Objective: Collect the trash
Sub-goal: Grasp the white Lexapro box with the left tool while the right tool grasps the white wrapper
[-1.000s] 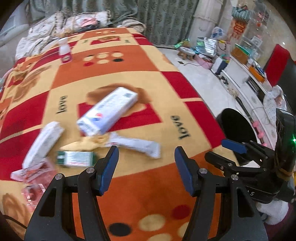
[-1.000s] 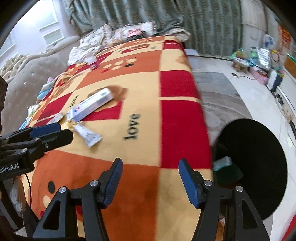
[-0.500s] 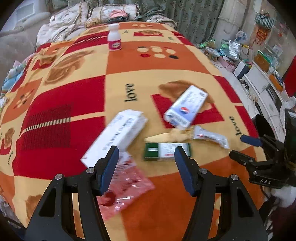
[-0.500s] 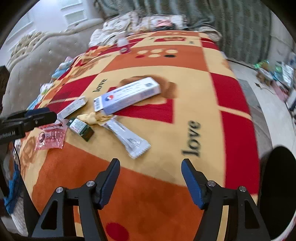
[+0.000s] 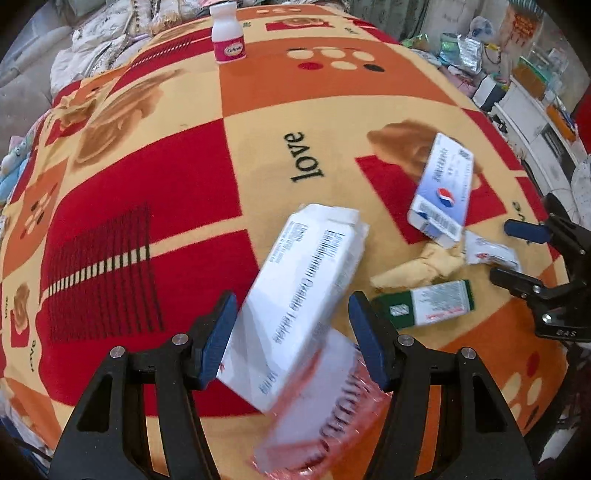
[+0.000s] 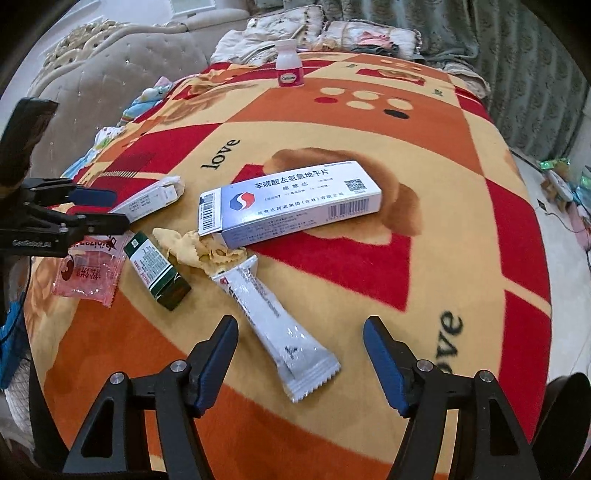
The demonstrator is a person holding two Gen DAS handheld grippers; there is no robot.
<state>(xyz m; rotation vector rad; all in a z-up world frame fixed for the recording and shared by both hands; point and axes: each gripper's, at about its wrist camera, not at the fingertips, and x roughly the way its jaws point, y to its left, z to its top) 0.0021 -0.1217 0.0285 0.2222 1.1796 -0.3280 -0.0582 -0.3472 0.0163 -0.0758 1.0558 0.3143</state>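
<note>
Trash lies on a patterned blanket (image 5: 258,110). My left gripper (image 5: 291,336) is open, its jaws on either side of a white medicine box (image 5: 306,295), which also shows in the right wrist view (image 6: 155,197). A pink plastic wrapper (image 5: 325,417) lies under it. My right gripper (image 6: 299,362) is open above a silver sachet (image 6: 273,325). A blue-white box (image 6: 291,206), a green box (image 6: 157,273) and crumpled yellow paper (image 6: 199,251) lie between them.
A white and pink bottle (image 6: 290,64) stands at the far end of the blanket. Pillows and bedding (image 6: 332,33) lie behind it. A padded headboard (image 6: 110,74) is at the left. A black bin (image 6: 565,413) sits low at the right.
My left gripper has swung left and moved down onto the white box. My right gripper has swung left from the bin and closed in on the silver sachet.
</note>
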